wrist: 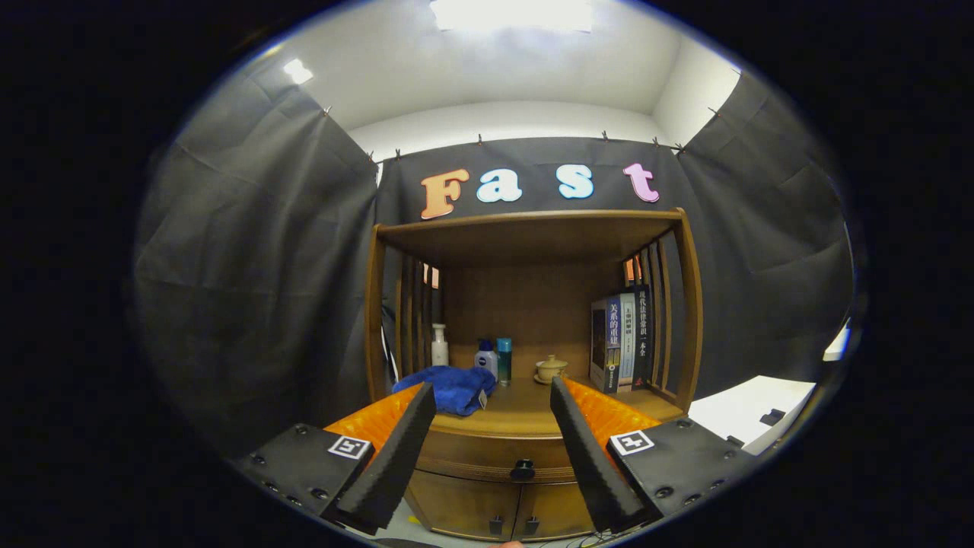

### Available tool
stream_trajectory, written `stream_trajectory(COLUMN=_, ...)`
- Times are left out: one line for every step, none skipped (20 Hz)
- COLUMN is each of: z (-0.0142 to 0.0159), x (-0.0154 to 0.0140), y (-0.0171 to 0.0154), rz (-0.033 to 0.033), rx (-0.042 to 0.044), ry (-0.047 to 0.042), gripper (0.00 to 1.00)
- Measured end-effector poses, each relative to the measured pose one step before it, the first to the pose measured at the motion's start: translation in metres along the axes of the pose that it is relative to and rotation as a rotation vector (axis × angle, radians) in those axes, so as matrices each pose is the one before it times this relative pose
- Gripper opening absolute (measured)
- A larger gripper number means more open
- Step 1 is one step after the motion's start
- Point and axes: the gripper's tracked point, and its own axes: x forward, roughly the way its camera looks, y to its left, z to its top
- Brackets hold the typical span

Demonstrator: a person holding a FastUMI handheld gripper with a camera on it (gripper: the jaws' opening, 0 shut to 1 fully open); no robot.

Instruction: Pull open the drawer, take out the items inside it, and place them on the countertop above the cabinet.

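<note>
Ahead, the gripper (493,392) holds its jaws wide open, framing the closed wooden drawer's dark round knob (522,469); a crumpled blue cloth (450,387) overhangs the counter (525,415) edge.

A mock home corner in a cloth-walled booth: wooden cabinet (525,449) with books (622,341), toiletry bottles (487,356), teapot (550,368).

Hand-held gripper (494,396) spread wide, holding nothing, facing a wooden cabinet (689,304). Between the fingers and beyond them: drawer (487,449) closed, dark knob (522,469) at its front, 2 lower doors (494,506) beneath. On the tabletop (525,407): blue cloth (449,387) just ahead of the left finger, white pump bottle (440,346), 2 small bottles (494,356), small lidded cup (550,368), books (622,339) upright at the right.
</note>
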Motion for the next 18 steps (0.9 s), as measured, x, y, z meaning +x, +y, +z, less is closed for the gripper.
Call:
stream_trajectory(z=-0.01668, x=0.00602, y=0.00294, rz=0.00002, rx=0.01109, ry=0.01767, gripper=0.99)
stream_trajectory(z=-0.0165, x=0.00629, y=0.0041, rz=0.00451, rx=0.01656, ry=0.01438, gripper=0.99)
stream_trajectory(z=-0.01572, x=0.00803, y=0.00141, rz=-0.00018, rx=0.00972, ry=0.01766, gripper=0.99)
stream_trajectory(z=-0.016, x=0.00824, y=-0.00314, rz=-0.01106, rx=0.00052, ry=0.01048, gripper=0.99)
stream_trajectory(z=-0.01378, x=0.00827, y=-0.00662, rz=-0.01681, rx=-0.00682, ry=0.00281, gripper=0.99)
stream_trajectory(z=-0.01479, x=0.01113, y=-0.00583, rz=-0.01836, rx=-0.01072, ry=0.00639, gripper=0.99)
stream_trajectory(z=-0.01562, x=0.0127, y=-0.00674, rz=-0.01799, rx=-0.0089, ry=0.01224, gripper=0.99)
stream_trajectory(z=-0.01777, x=0.01244, y=-0.00656, rz=-0.0153, rx=-0.00693, ry=0.01692, gripper=0.99)
stream_trajectory(z=-0.01513, x=0.01444, y=-0.0067, rz=-0.01685, rx=-0.00235, ry=0.01739, gripper=0.99)
stream_trajectory(z=-0.01564, x=0.01196, y=-0.00582, rz=-0.01239, rx=-0.00071, ry=0.01461, gripper=0.99)
stream_trajectory(z=-0.01289, x=0.01259, y=-0.00308, rz=-0.00737, rx=0.00341, ry=0.01331, gripper=0.99)
stream_trajectory(z=-0.01292, x=0.00984, y=-0.0028, rz=-0.00678, rx=0.00993, ry=0.01625, gripper=0.99)
stream_trajectory(z=-0.01089, x=0.00546, y=-0.00413, rz=-0.00438, rx=0.01364, ry=0.01834, gripper=0.99)
stream_trajectory(z=-0.01044, x=0.00585, y=-0.00133, rz=-0.00111, rx=0.01643, ry=0.01471, gripper=0.99)
stream_trajectory(z=-0.0061, x=0.00585, y=-0.00348, rz=-0.006, rx=0.01533, ry=0.00924, gripper=0.99)
stream_trajectory(z=-0.00308, x=0.0044, y=-0.00229, rz=-0.00805, rx=0.0047, ry=0.00584, gripper=0.98)
stream_trajectory(z=-0.0012, x=0.0063, y=-0.00247, rz=-0.0069, rx=-0.00035, ry=-0.00232, gripper=0.98)
stream_trajectory(z=-0.00191, x=0.00427, y=-0.00178, rz=-0.00522, rx=-0.00582, ry=0.00065, gripper=0.98)
